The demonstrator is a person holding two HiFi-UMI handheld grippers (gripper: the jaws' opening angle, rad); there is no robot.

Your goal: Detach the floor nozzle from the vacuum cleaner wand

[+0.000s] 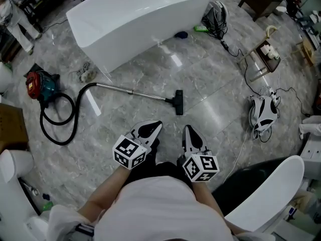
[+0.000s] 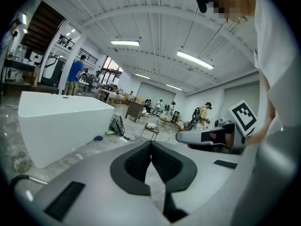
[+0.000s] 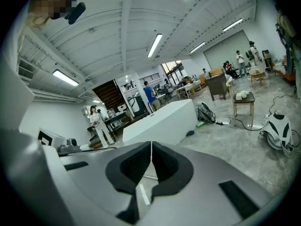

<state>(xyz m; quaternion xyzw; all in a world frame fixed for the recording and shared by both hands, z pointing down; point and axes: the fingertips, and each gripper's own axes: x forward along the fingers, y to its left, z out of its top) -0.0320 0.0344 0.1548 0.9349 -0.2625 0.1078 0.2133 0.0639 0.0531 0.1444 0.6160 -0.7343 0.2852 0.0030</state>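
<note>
The vacuum cleaner lies on the marble floor in the head view. Its red and teal body (image 1: 38, 86) is at the left, and a black hose (image 1: 59, 129) loops from it to a metal wand (image 1: 131, 91). The black floor nozzle (image 1: 178, 102) sits on the wand's right end. My left gripper (image 1: 157, 125) and right gripper (image 1: 186, 129) are side by side a short way in front of the nozzle, apart from it. Both are shut with nothing between the pads, as the left gripper (image 2: 150, 143) and right gripper (image 3: 151, 145) also show in their own views.
A long white bathtub (image 1: 140, 19) stands beyond the wand. A backpack (image 1: 216, 14), a small table (image 1: 266, 54), cables and a white and black device (image 1: 263, 112) lie to the right. A cardboard box (image 1: 10, 127) is at the left, and a white fixture (image 1: 273, 192) at the bottom right. People stand far off.
</note>
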